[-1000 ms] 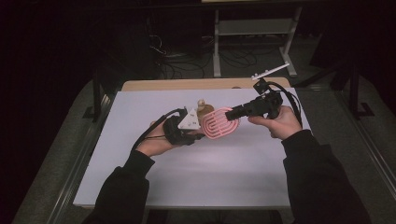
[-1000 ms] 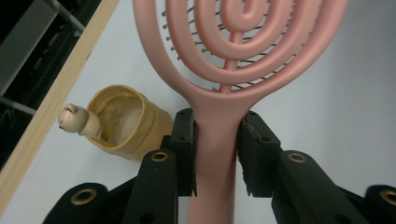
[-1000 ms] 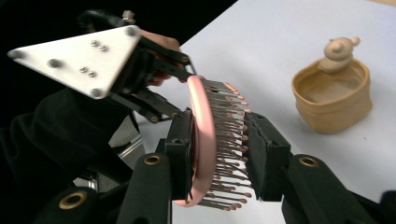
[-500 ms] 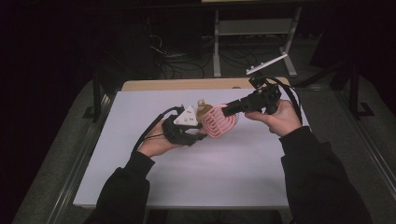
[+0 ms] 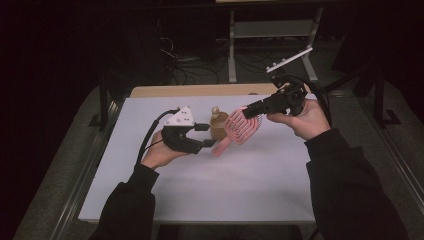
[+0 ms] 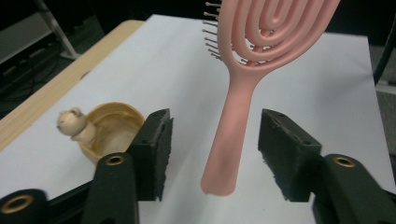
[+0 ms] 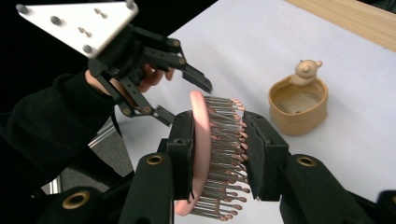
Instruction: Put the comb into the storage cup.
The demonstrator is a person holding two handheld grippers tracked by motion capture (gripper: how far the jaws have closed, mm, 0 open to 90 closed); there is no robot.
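Note:
A pink hairbrush [image 5: 242,125] hangs above the white table, its handle slanting down to the left. My right gripper [image 5: 248,111] is shut on the brush head [image 7: 201,140], one pad on the flat back and the other against the bristles. My left gripper [image 5: 209,135] is open and its jaws have just been opening. The handle [image 6: 233,126] stands between its pads [image 6: 156,149], touching neither. In the right gripper view the left gripper [image 7: 183,99] shows beyond the brush. A tan cup with a small bear figure [image 5: 217,127] stands on the table just behind the brush.
The white table top [image 5: 200,200] has a wooden strip [image 5: 200,90] along its far edge. A metal stand [image 5: 270,30] and cables sit on the dark floor beyond. The cup [image 6: 109,128] stands close to the left gripper's left jaw.
The left gripper's jaws have spread and let go of the brush handle, and that hand has drawn back a little to the left. The right hand has lifted the brush head.

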